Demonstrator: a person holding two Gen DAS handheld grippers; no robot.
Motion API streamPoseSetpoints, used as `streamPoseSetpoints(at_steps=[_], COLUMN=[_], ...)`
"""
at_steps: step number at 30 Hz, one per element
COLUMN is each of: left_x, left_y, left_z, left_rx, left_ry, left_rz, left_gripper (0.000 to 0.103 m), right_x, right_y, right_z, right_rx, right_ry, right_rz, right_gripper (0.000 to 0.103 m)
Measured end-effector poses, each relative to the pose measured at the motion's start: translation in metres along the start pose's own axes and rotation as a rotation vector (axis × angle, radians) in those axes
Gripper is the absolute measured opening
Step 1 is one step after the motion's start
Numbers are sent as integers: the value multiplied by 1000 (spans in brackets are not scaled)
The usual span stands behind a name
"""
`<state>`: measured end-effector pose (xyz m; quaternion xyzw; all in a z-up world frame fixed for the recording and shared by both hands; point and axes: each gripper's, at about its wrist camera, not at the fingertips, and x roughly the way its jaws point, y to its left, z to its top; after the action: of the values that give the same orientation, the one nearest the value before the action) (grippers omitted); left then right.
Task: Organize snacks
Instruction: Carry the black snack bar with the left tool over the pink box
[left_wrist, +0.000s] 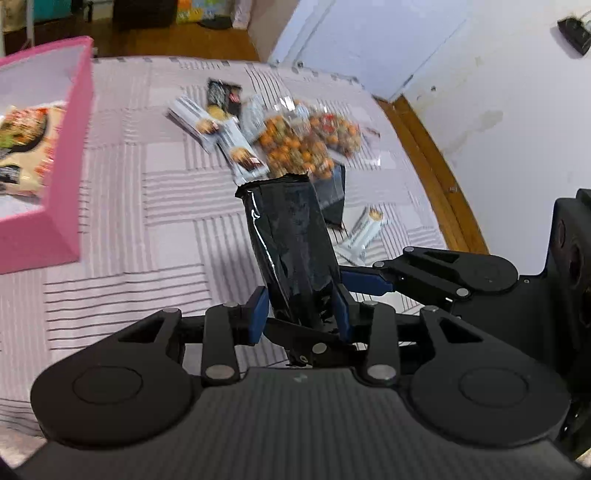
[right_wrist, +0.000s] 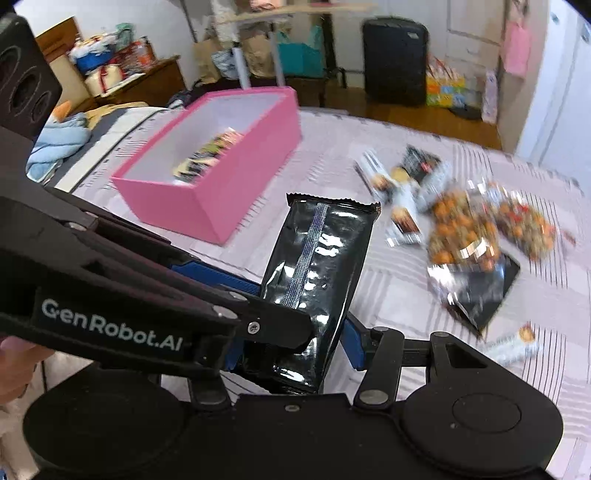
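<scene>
Both sets of jaws are clamped on one glossy black snack packet (left_wrist: 291, 243) — the left gripper (left_wrist: 301, 314) pinches its lower end narrowly between blue pads, and the right gripper (right_wrist: 295, 343) grips the same end from the other side, a little wider. Held clear of the striped bedspread (left_wrist: 147, 206), the packet stands tilted, crimped top edge upward. Beyond it lie scattered wrapped bars (right_wrist: 402, 218) and bags of orange nuts (left_wrist: 295, 147) — the pink box (right_wrist: 236, 173) sits to the left with one packet inside.

- Bare bedspread (right_wrist: 332, 155) lies between the pink box (right_wrist: 236, 184) and the snack pile (right_wrist: 461, 218).
- The box's upright walls block its side.
</scene>
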<state>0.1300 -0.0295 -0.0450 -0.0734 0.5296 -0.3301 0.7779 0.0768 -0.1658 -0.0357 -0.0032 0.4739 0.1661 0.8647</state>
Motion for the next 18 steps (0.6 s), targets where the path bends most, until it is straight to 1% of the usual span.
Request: streamPoseSetpoints(at_steps=[5,10,13,18], left_x=[-54,-98,-111,-107], left_y=[22,49,70,112], left_z=[2,11,19,32], left_rx=[-27,-49,-70,-111], left_ry=[-88,-188,-234,-287], left_rz=[16,59,96,154], left_gripper=[37,38,38,38], right_x=[-12,-4,15,57], right_y=[38,68,78,89], right_z=[35,73,93,116], right_rx=[-56,-102,-107,-103], right_ry=[-55,-106,-122,-121], right_rz=[31,54,89,123], right_gripper=[59,59,59,59])
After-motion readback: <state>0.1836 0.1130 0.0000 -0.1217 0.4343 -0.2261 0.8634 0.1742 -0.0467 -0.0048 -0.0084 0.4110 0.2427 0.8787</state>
